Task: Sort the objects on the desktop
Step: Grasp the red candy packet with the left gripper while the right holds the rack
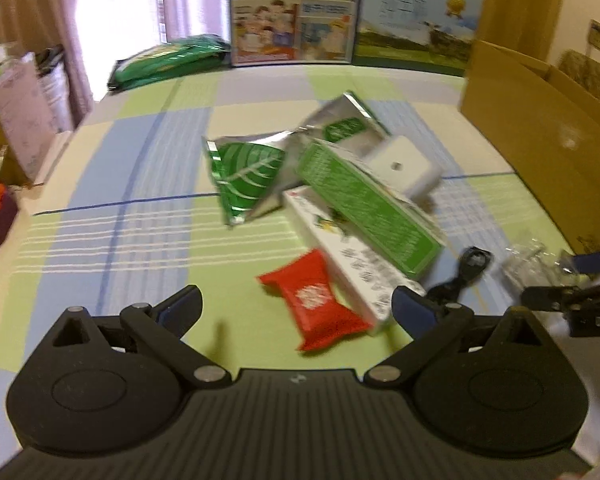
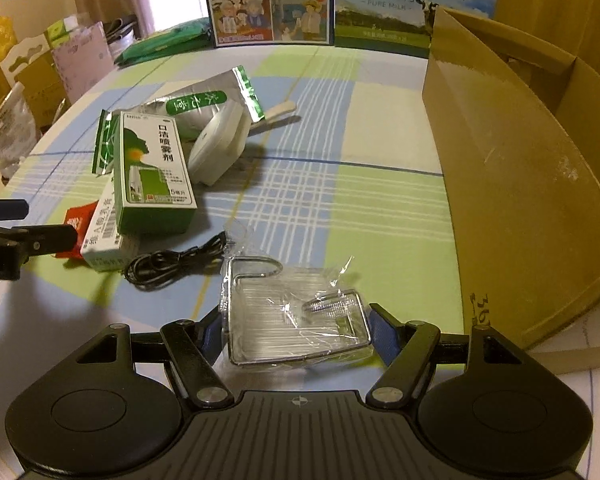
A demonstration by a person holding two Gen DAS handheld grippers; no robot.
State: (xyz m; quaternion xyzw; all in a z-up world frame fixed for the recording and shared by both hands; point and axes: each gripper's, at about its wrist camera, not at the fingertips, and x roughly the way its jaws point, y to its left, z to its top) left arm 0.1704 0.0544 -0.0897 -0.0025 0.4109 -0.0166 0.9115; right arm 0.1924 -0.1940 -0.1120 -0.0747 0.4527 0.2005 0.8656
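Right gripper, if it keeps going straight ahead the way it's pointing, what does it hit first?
The right gripper is open, and the plastic-wrapped wire rack already lies between its fingers, so it would likely meet that first. Beyond it the tablecloth looks bare.

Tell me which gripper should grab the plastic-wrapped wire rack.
Right. The right gripper is open with the plastic-wrapped wire rack between its fingers; the left gripper faces the red sachet.

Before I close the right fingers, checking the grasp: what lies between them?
The plastic-wrapped wire rack lies between the right gripper's open fingers, seen in the right wrist view.
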